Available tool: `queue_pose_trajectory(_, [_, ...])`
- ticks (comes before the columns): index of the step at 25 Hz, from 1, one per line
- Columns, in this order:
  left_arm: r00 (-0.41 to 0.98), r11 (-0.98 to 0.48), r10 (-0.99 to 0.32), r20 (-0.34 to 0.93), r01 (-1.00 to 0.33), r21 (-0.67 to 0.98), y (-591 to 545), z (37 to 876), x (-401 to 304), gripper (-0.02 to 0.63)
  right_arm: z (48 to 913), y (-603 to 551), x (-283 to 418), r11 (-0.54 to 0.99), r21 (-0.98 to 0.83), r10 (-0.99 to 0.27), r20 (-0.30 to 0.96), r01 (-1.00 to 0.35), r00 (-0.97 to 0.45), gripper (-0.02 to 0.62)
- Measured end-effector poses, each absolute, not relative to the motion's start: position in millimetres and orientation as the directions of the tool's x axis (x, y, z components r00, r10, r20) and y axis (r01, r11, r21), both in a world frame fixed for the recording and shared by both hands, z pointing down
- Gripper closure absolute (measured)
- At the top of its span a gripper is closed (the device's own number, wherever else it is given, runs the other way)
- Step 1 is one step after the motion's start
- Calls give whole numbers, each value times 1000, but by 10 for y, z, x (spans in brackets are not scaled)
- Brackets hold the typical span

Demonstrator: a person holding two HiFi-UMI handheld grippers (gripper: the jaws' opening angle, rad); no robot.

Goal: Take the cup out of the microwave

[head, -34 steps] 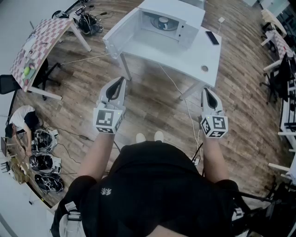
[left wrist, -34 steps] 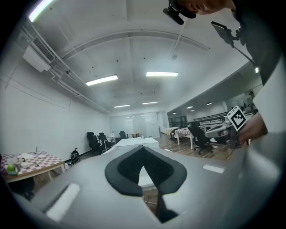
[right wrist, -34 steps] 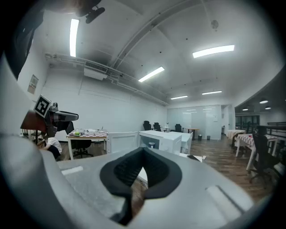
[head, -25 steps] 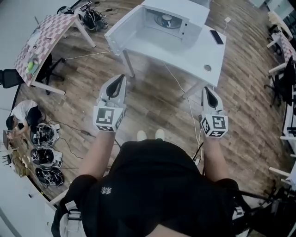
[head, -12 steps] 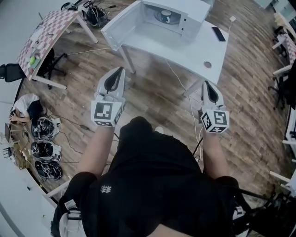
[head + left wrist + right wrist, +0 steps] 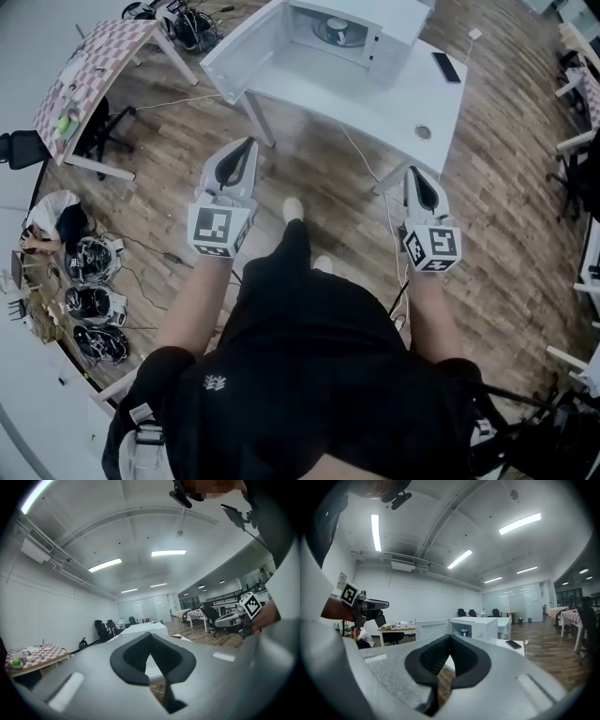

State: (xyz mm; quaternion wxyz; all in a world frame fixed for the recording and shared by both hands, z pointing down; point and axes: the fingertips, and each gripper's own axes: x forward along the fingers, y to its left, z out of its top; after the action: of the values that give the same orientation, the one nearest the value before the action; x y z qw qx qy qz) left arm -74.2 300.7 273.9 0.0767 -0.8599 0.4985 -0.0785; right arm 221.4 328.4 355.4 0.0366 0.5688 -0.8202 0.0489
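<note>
In the head view a white microwave stands on a white table ahead of me, its door swung open to the left. The cup sits inside on the turntable; the right gripper view shows it as a small dark cup in the open cavity. My left gripper and right gripper are held out level over the wooden floor, well short of the table. Both are shut with nothing between the jaws. Each own view shows closed pads, left gripper, right gripper.
A dark phone and a round cable hole are on the table's right part. Cables trail over the floor under it. A checked-cloth table, a crouching person and several helmets are at the left.
The person has stepped forward, one foot now out in front. Table and microwave sit closer in the head view. Both grippers have advanced slightly and stay shut.
</note>
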Motion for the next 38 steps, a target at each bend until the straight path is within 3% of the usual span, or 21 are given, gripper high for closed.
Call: queue_pose_trajectory(38, [588,-588,-808,37,-800,-121,226,2803,-1118,603,3541,799,1470,310,-10,-932,194,-951,-306,595])
